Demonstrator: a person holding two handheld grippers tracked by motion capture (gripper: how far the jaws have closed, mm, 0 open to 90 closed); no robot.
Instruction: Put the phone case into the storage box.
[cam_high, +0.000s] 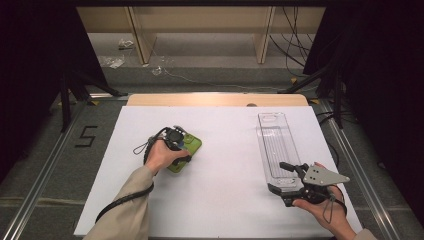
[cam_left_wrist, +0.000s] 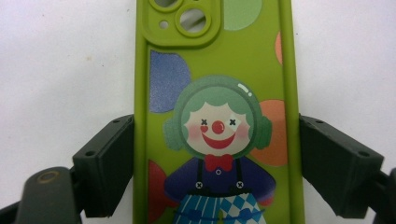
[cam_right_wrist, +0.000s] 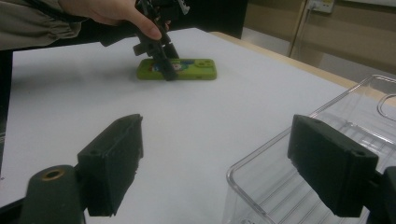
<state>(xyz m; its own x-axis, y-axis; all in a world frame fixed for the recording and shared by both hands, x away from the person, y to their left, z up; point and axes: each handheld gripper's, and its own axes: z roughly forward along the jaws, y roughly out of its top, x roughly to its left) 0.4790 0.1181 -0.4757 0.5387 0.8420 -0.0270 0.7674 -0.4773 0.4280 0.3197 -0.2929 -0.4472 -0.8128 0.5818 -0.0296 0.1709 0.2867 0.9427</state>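
The green clown phone case (cam_left_wrist: 217, 116) lies flat on the white table (cam_high: 225, 150), well left of the clear plastic tray (cam_high: 276, 145). The left gripper (cam_left_wrist: 217, 163) straddles it, pads against its long edges. The right gripper (cam_right_wrist: 219, 163) hangs open at the tray's near end, holding nothing.

Right hand-held gripper (cam_right_wrist: 217, 163) jaws apart, straddling the near corner of the clear plastic tray (cam_right_wrist: 299, 186). Beyond the tray, left hand-held gripper (cam_right_wrist: 164, 60) on the green phone case (cam_right_wrist: 196, 68), flat on the counter (cam_right_wrist: 93, 93).
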